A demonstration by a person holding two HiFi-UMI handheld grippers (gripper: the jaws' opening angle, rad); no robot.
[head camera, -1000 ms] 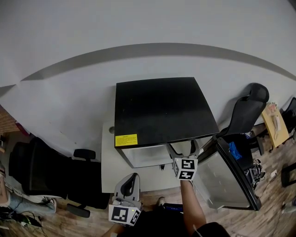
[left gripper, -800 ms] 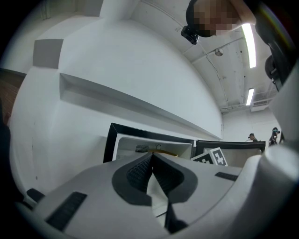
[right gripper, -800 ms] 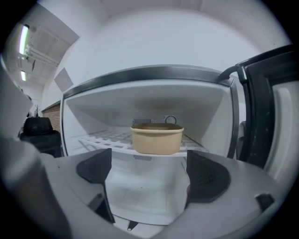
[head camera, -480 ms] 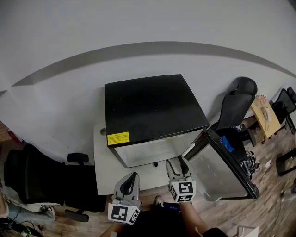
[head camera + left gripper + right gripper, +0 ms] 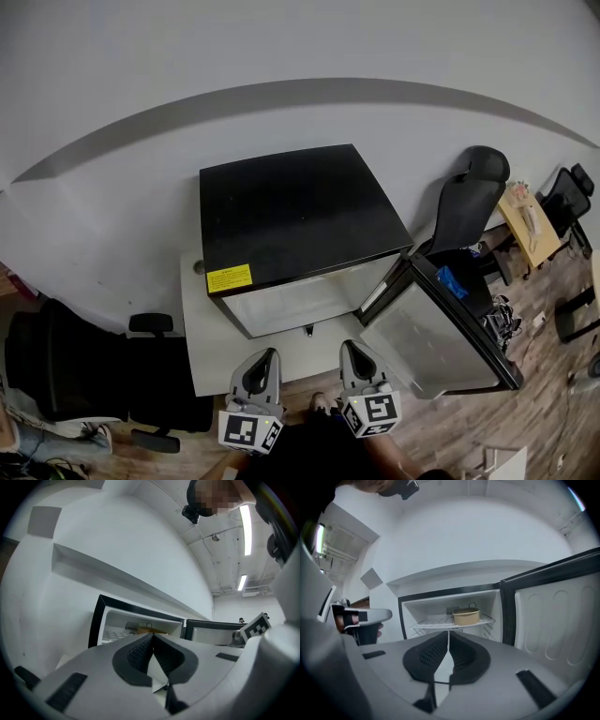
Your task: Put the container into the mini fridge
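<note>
A: Where is the container?

B: Inside the mini fridge. In the right gripper view the tan tub stands upright on the white wire shelf, toward the shelf's 3 o'clock end. No gripper is touching it.

A: And the door?

B: Open. From the head view it hangs out toward 4 o'clock, with its pale inner face turned up to the camera.

A: What about the left gripper?

B: It is at 6 o'clock in the head view, just in front of the white table the fridge stands on. Its own view shows the two dark pads pressed together with nothing between them. Over their tips only the container's rim shows, inside the fridge opening.

A: And the right gripper?

B: It is beside the left one, a little toward 5 o'clock and well apart from the fridge opening. Its jaws are closed on themselves too, and it holds nothing. Its view looks straight into the fridge, with the container just above the jaw tips at 12 o'clock.

A: Anything else around?

B: There is a yellow sticker on the fridge's black top, at the front corner toward 8 o'clock. One black chair stands at 8 o'clock by the table. Another chair stands at 3 o'clock, behind the open door.
</note>
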